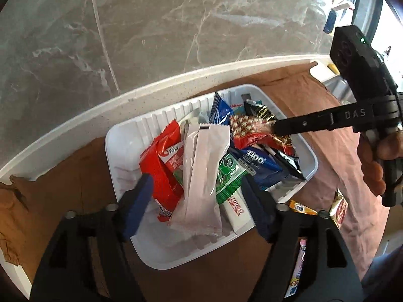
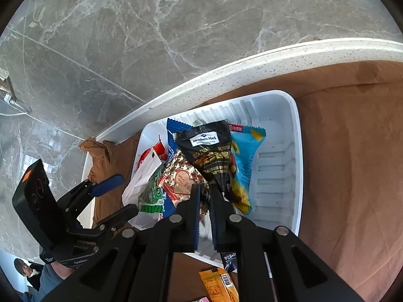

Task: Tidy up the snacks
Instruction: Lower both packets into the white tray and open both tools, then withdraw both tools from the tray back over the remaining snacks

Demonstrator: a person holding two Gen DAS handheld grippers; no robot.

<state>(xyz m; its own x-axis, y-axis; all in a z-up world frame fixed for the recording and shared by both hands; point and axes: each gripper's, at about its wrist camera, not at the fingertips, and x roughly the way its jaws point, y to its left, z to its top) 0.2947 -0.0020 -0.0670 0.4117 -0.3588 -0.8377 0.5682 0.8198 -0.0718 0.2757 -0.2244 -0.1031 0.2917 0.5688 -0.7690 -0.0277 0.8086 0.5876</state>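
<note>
Right gripper [image 2: 205, 198] closed on black foil Member's Mark packet [image 2: 209, 151] above white ribbed plastic tray [image 2: 297, 151] of snacks; left gripper [image 1: 196, 188] spread open over same tray

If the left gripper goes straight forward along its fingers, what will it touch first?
Probably the white packet, which lies between the open fingers of the left gripper, on top of the pile in the white basket. Depth is uncertain.

Grey veined marble floor [image 2: 156, 30]; white speckled counter edge [image 2: 226, 73]; brown cloth [image 2: 352, 166].
</note>
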